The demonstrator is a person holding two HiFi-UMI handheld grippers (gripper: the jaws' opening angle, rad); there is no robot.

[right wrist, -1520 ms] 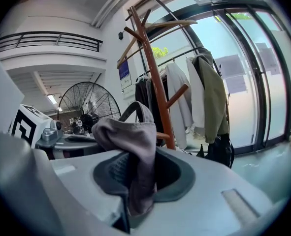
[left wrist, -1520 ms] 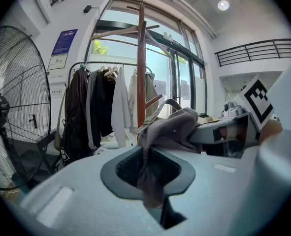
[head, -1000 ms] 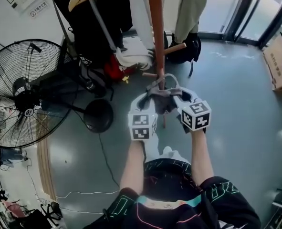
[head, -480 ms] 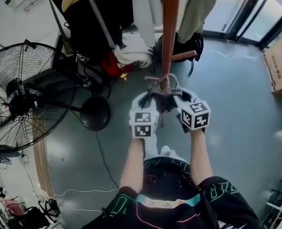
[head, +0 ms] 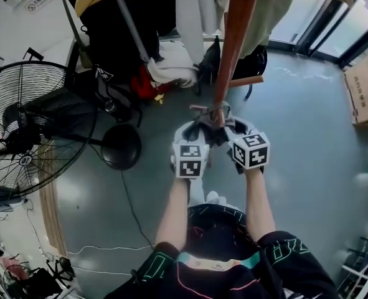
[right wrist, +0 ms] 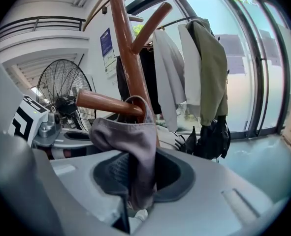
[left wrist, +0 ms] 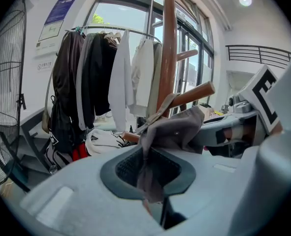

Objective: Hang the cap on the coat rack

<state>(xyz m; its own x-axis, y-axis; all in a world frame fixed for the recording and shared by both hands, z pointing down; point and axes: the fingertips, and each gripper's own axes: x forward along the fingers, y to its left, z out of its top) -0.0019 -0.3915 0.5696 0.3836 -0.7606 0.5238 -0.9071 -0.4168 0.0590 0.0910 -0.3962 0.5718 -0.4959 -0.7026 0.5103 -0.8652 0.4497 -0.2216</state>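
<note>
I have the grey cap [head: 212,128] clamped from both sides: my left gripper [left wrist: 152,181] pinches one edge of its fabric and my right gripper [right wrist: 135,181] the other, both jaw pairs closed on the cloth. The cap is stretched between them right against the brown pole of the coat rack [head: 232,55], and in the right gripper view its back strap [right wrist: 138,102] arches over a low peg [right wrist: 106,102]. Hanging clothes [left wrist: 111,82] sit behind the rack, a floor fan [head: 28,129] to my left

Shirt [head: 233,273]: was black and short-sleeved, with teal and pink line patterns.
Left gripper [head: 199,129]: had a pale grey shell, with a white cube [head: 190,159] of black square markers at 6 o'clock.
Right gripper [head: 230,128]: matched it, with its own marker cube [head: 251,149].
</note>
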